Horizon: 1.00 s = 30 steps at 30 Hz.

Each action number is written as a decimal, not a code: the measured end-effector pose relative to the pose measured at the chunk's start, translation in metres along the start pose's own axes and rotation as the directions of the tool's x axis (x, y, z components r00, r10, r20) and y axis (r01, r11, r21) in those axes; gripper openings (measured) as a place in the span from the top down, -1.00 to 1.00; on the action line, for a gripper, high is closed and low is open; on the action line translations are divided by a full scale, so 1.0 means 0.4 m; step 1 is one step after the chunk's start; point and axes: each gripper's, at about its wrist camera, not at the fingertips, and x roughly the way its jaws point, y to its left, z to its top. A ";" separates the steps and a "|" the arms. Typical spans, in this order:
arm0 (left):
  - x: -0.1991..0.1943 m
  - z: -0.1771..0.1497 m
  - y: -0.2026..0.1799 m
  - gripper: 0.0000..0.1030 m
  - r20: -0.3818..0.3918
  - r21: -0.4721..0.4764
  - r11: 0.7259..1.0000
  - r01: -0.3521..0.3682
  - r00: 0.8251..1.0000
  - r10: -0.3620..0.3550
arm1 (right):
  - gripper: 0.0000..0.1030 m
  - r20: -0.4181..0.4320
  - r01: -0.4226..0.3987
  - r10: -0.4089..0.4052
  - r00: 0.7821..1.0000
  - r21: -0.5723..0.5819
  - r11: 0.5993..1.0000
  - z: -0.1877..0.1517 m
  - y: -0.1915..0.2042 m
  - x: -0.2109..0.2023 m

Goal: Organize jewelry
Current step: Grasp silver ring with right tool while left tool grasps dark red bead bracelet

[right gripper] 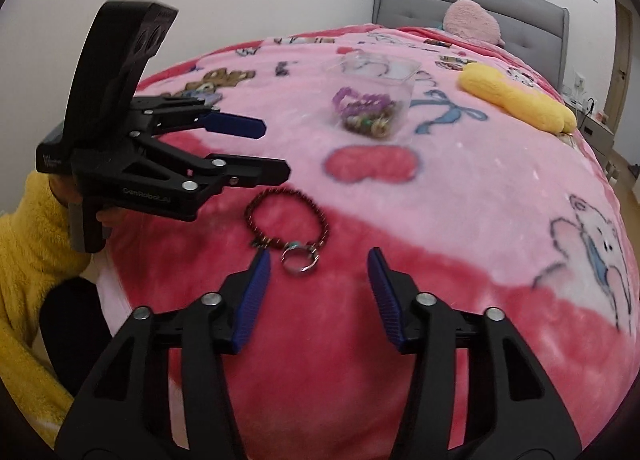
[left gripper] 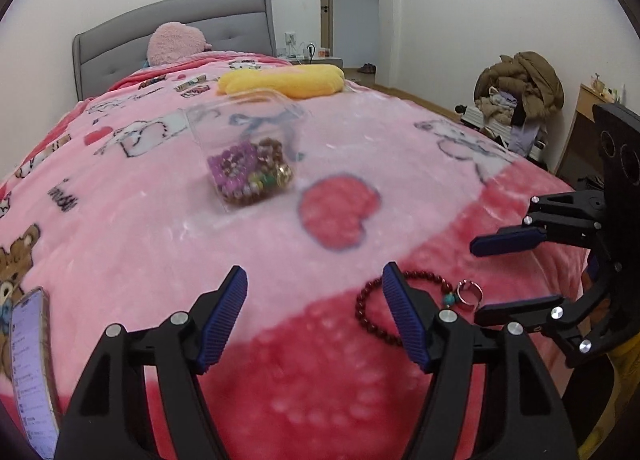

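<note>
Right wrist view, right gripper (right gripper: 318, 260) spread above ring (right gripper: 300, 260), left gripper (right gripper: 276, 150) level, spread

Reading "GenRobot.AI" in pale letters along the black lower arm of the left gripper (right gripper: 276, 148), seen from the right wrist view. Showing small white lettering on that gripper's rear block, too tiny to make out. Displaying dark print on the pink blanket (left gripper: 160, 220) and lines of text on the phone screen (left gripper: 32, 372), both illegible.
</note>
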 end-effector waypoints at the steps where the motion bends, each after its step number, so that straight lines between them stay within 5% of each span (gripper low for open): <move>1: 0.003 0.000 -0.002 -0.34 -0.005 0.000 1.000 0.004 1.000 -0.004 | 0.22 -0.002 -0.004 0.004 1.000 -0.001 1.000 -0.002 0.002 0.004; 15: 0.032 -0.022 -0.026 -0.34 -0.038 -0.012 1.000 0.023 0.999 -0.024 | 0.44 0.001 -0.001 0.001 1.000 -0.006 1.000 -0.011 0.012 0.009; 30: 0.031 -0.030 -0.029 0.34 -0.022 -0.041 0.999 0.025 0.999 -0.025 | 0.63 -0.002 -0.001 0.001 1.000 -0.032 0.999 -0.013 0.028 0.006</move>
